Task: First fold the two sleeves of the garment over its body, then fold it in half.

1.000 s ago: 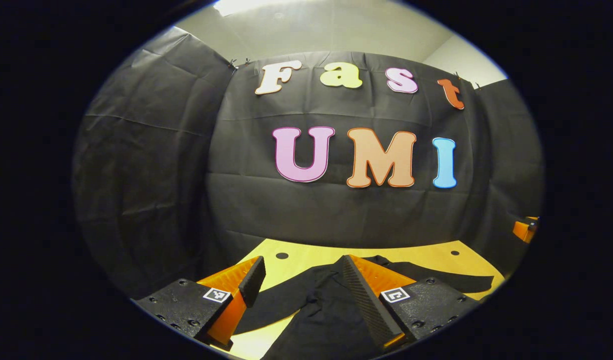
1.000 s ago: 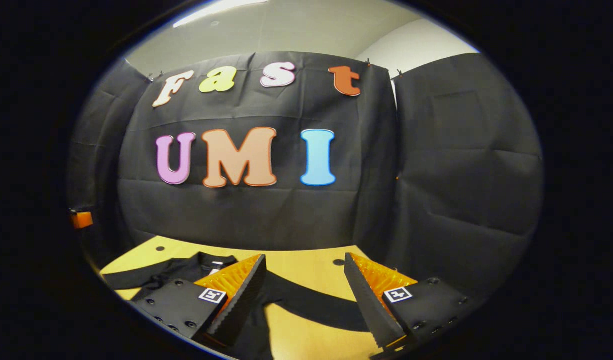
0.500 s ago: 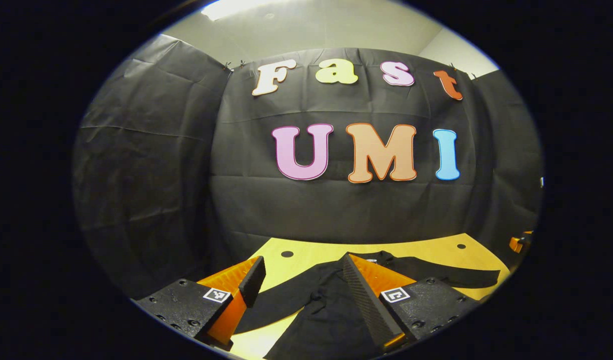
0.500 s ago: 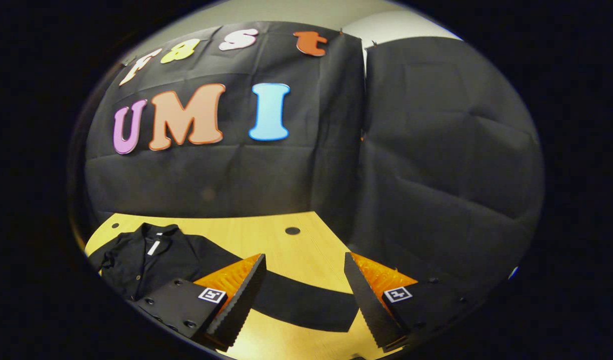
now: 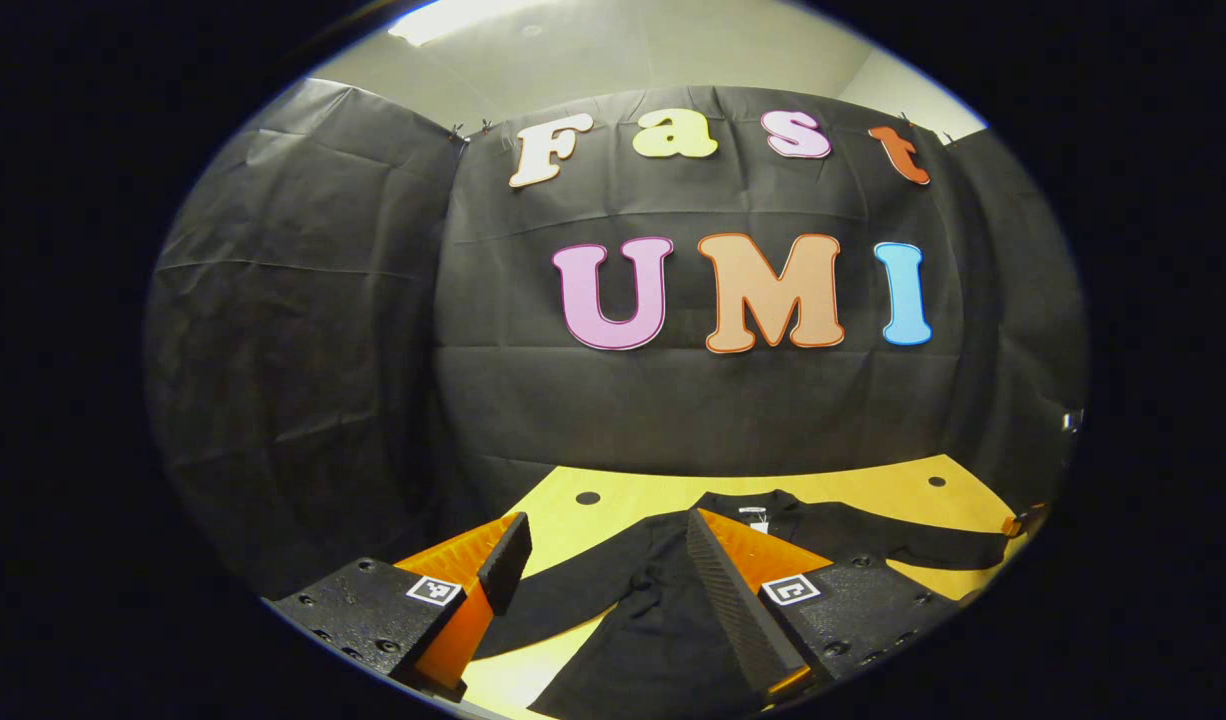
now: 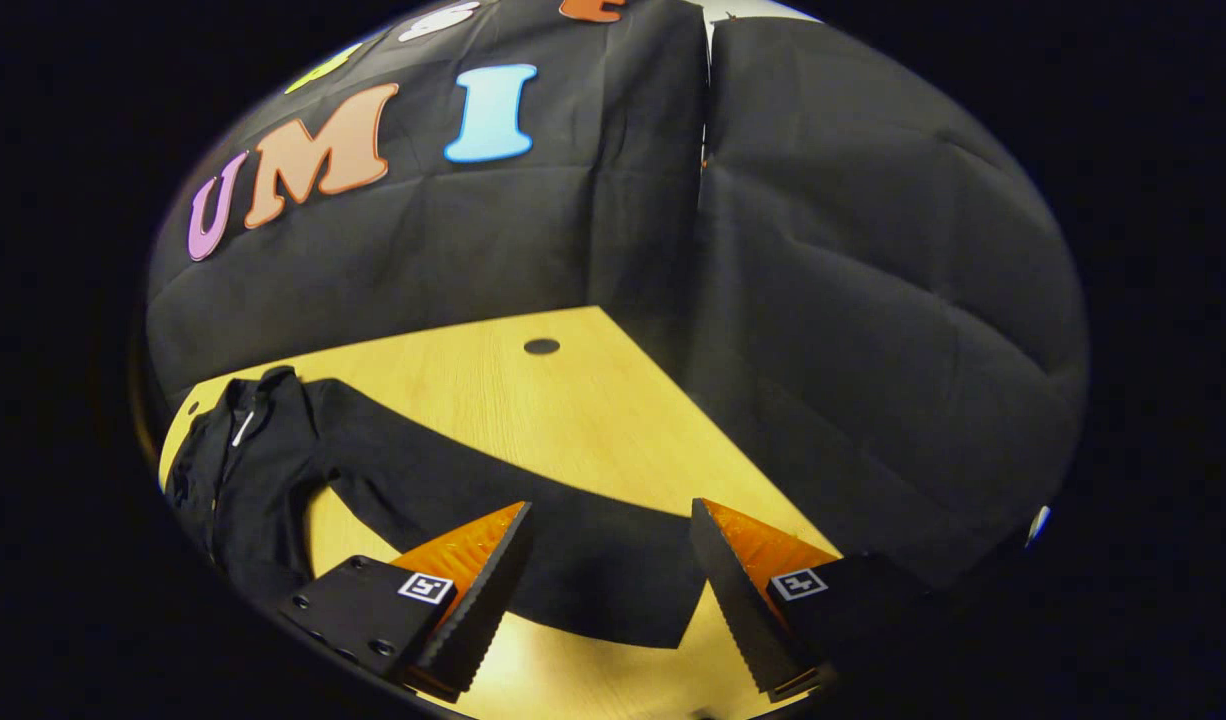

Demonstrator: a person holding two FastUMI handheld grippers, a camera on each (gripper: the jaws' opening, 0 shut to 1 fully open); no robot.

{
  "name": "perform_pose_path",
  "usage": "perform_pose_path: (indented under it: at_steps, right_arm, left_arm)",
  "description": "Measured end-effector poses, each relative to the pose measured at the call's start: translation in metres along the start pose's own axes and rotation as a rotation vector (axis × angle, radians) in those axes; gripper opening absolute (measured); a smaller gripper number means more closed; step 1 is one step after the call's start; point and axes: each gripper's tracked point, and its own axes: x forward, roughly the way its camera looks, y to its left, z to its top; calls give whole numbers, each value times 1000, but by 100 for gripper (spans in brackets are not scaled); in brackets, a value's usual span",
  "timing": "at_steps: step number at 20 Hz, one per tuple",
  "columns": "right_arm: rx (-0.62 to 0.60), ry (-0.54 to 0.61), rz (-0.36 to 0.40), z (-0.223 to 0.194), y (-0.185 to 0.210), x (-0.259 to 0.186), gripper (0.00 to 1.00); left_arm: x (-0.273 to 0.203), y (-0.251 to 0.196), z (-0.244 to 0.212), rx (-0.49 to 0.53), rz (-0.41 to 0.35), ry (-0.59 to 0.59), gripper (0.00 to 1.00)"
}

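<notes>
The table (image 6: 593, 420) is pale wood with black cloth walls (image 6: 873, 300) behind it. In the right gripper view it runs from 9 o'clock to 5 o'clock.

The garment (image 6: 263, 470), black and long-sleeved, lies flat on the table. In the right gripper view its body and collar sit at 9 o'clock. One sleeve (image 6: 573, 560) runs out along the wood toward 6 o'clock, unfolded. In the left gripper view the garment (image 5: 653, 620) spreads from 6 o'clock toward 4 o'clock, and the far sleeve (image 5: 923, 548) reaches 4 o'clock.

The right gripper (image 6: 608, 590) is spread wide, and the sleeve's cuff end lies between and beyond its fingertips. I cannot tell whether it touches the cloth. The left gripper (image 5: 598, 570) is also spread, holding nothing, above the garment's near part.

Risks, as judged:
- A shallow pinch may take only the top layer of the cuff, so the sleeve slips free in the lift.
- A grip set too far up the sleeve may leave the cuff trailing and fold it crooked.
- Pulling without the body being held down may drag the whole garment across the smooth wood.

Limits of view: black cloth against the black wall blurs the edges. The hem is cut off at the bottom. The cuff's exact edge is hard to make out.
</notes>
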Motion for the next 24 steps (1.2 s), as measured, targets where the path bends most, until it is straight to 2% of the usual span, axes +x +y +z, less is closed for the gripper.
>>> perform_pose_path:
  at_steps: [5,10,18,20,21,22,24]
  right_arm:
    - [2,100,-8,-28,-4,26,99]
    - [48,161,-12,-53,-11,33,100]
    - [54,134,11,-54,-8,35,100]
    - [41,135,34,-55,-4,35,92]
    - [28,137,43,-55,-1,36,79]
    - [15,135,63,-54,5,36,74]
    - [-15,128,60,-54,10,37,52]
  left_arm:
    - [-4,-3,-3,10,4,13,92]
    - [-4,-7,-2,31,-12,16,93]
    - [-1,-20,-7,29,-56,20,94]
    - [0,-20,-9,16,-60,27,94]
    - [1,-19,-10,11,-62,28,94]
    - [1,-19,-11,9,-63,29,94]
    - [1,-19,-10,13,-70,29,94]
